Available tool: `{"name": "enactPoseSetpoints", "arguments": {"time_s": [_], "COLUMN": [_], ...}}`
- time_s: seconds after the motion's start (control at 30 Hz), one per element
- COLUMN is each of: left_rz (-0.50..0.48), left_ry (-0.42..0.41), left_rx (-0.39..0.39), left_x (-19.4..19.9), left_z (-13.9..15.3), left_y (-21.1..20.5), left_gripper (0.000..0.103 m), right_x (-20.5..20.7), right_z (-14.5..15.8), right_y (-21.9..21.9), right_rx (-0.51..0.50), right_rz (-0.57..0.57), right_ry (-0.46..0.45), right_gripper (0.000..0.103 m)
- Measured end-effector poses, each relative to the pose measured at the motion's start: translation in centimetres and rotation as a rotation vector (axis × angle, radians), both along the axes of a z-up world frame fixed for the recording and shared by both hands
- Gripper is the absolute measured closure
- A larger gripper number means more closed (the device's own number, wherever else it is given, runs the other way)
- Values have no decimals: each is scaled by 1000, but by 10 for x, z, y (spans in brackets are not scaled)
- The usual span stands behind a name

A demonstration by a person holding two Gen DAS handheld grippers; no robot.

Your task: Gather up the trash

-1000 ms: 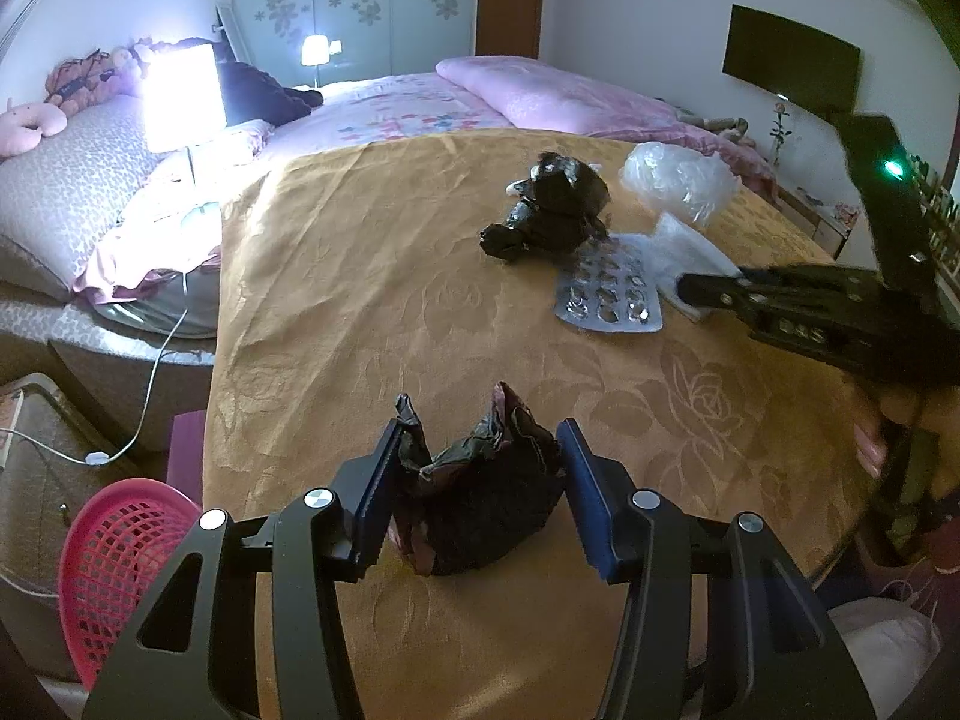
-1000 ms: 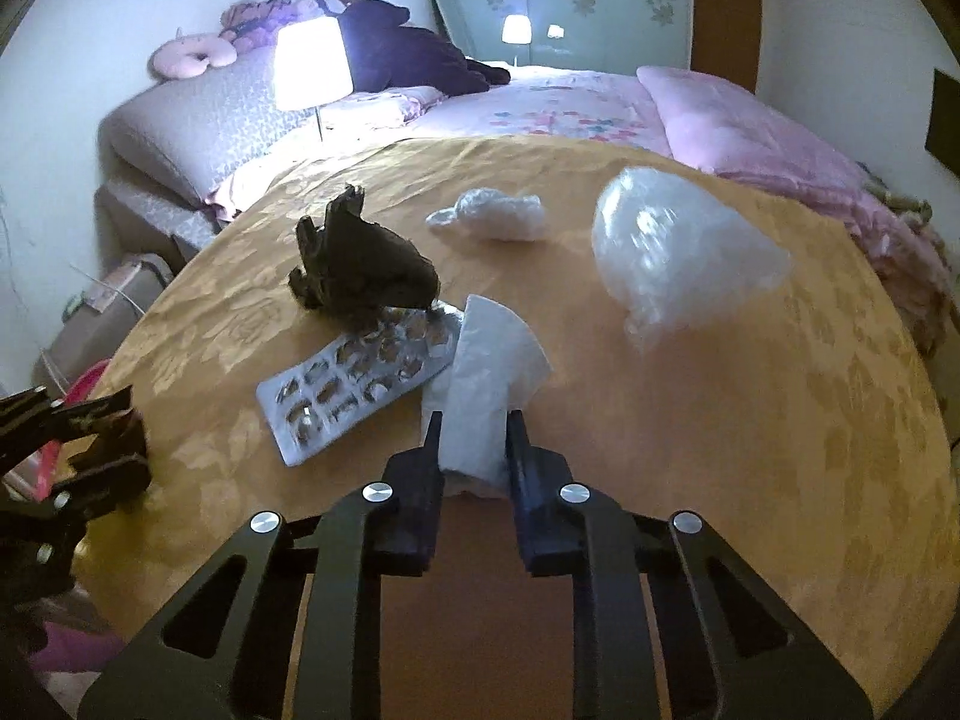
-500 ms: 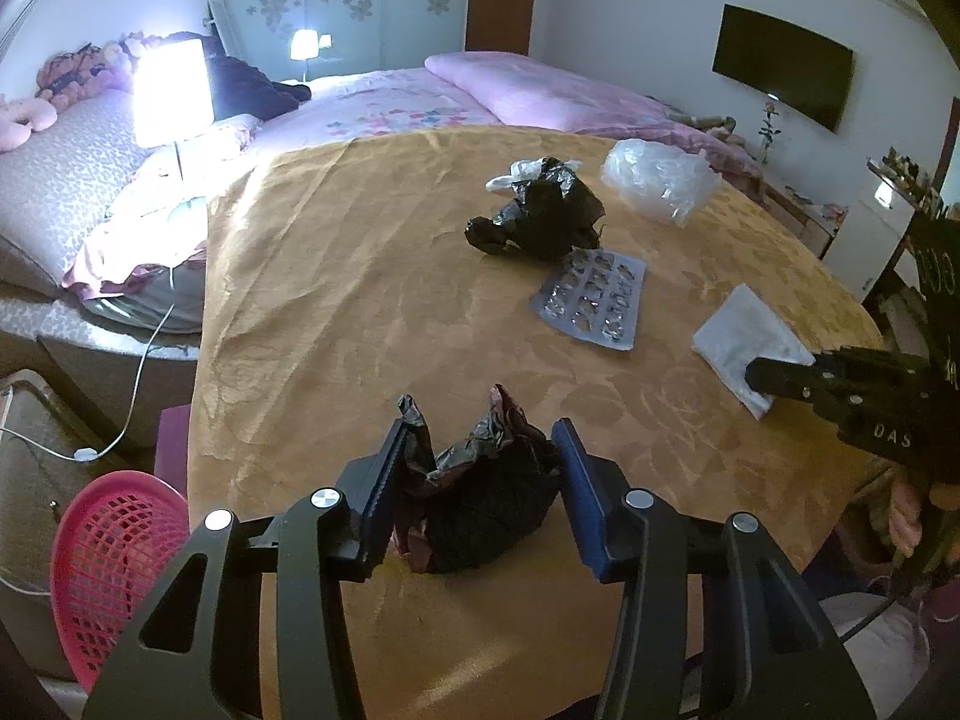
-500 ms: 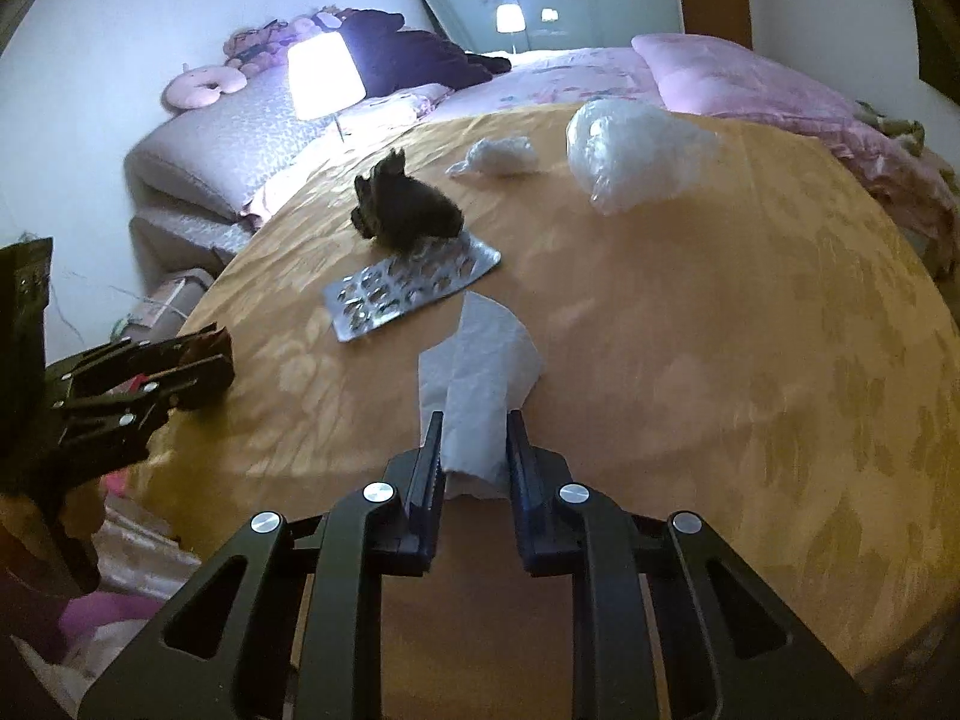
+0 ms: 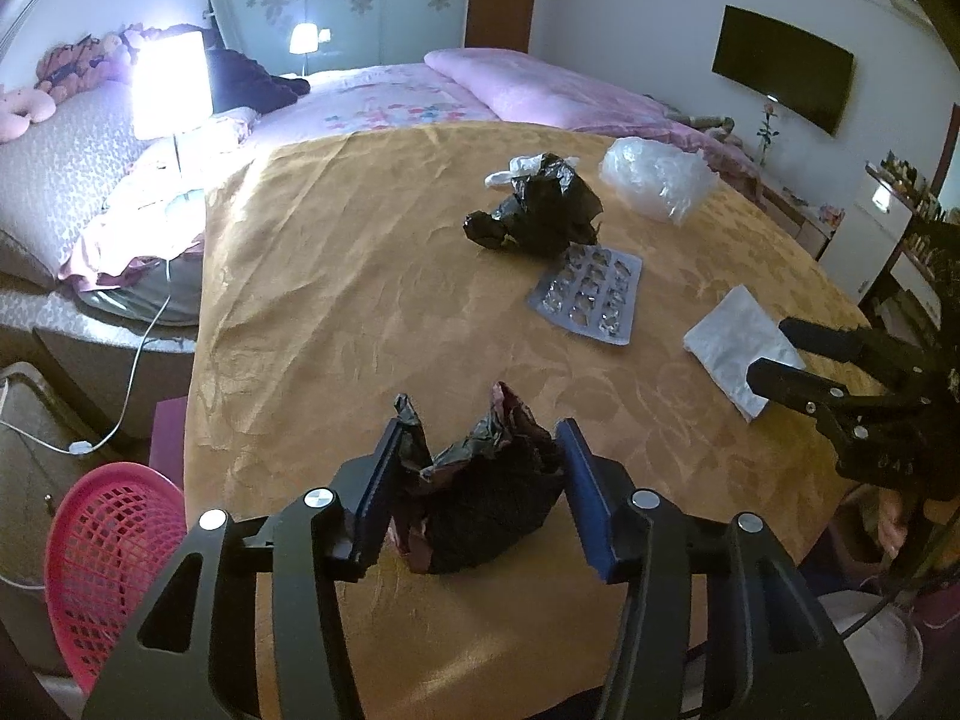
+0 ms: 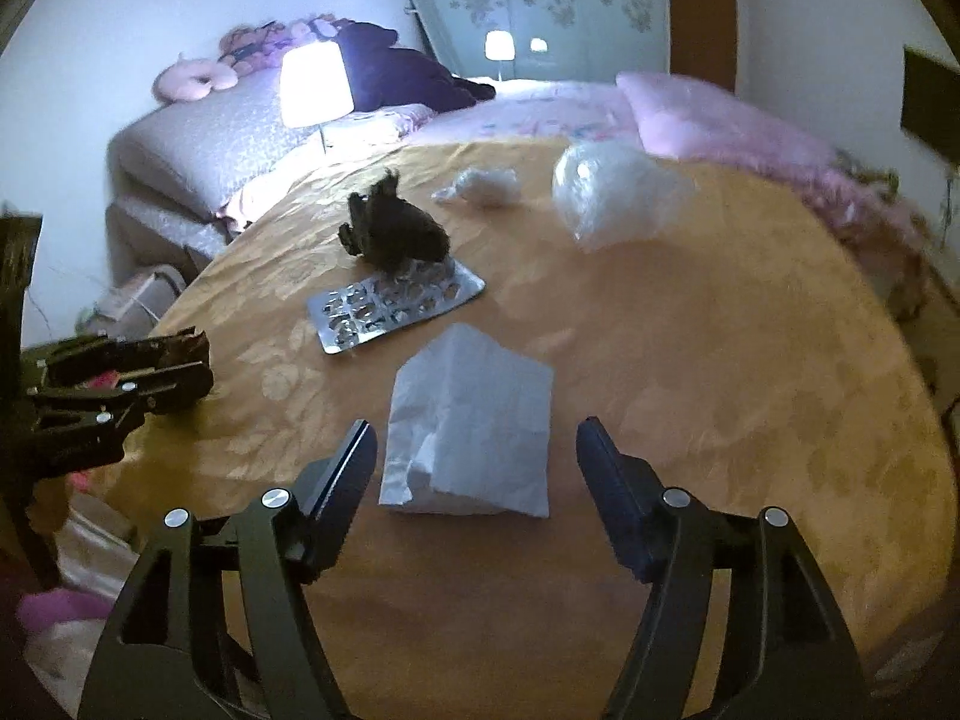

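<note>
My left gripper (image 5: 480, 456) is shut on a crumpled dark wrapper (image 5: 480, 504) near the front edge of the orange-covered table (image 5: 336, 300). My right gripper (image 6: 477, 450) is open, its fingers on either side of a white tissue (image 6: 474, 426) that lies flat on the cloth. The tissue also shows in the left wrist view (image 5: 735, 348), with the right gripper (image 5: 774, 348) at its near edge. Further back lie a silver blister pack (image 5: 591, 297), a crumpled black bag (image 5: 540, 216), a clear plastic bag (image 5: 654, 180) and a small white wad (image 6: 483, 187).
A pink mesh waste basket (image 5: 114, 564) stands on the floor left of the table. A lit lamp (image 5: 171, 84) and a bed (image 5: 420, 96) lie behind. The left gripper shows at the left edge of the right wrist view (image 6: 180, 372).
My right gripper dragged the tissue toward the table's near right edge, then opened and let it go; it now lies flat. The left gripper still holds the dark wrapper.
</note>
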State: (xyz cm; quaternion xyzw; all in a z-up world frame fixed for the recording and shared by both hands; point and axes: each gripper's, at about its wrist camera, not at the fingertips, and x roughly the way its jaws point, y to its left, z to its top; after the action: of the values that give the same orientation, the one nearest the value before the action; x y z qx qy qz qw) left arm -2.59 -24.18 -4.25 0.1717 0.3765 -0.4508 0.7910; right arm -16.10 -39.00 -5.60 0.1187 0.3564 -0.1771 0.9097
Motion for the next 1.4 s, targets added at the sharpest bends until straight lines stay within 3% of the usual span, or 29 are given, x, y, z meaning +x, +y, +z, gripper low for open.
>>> {"name": "enactPoseSetpoints", "arguments": {"time_s": [0.2,0.33,0.63,1.0,1.4], "left_rz": [-1,0,-20,40,97], "left_ry": [17,15,-23,-20,-35], "left_rx": [-1,-1,14,8,-11], "left_x": [3,3,-5,3,12], "left_z": [0,-1,3,10,23], "left_y": [3,6,8,20,30], "left_gripper": [46,46,61,64,64], "right_x": [8,11,8,13,33], "right_z": [-7,-13,-10,-4,14], "right_y": [8,8,8,17,35], "right_rx": [-29,-21,7,105,98], "right_rz": [45,52,42,90,151], "right_ry": [28,52,28,-11,-37], "right_gripper": [37,59,80,85,85]}}
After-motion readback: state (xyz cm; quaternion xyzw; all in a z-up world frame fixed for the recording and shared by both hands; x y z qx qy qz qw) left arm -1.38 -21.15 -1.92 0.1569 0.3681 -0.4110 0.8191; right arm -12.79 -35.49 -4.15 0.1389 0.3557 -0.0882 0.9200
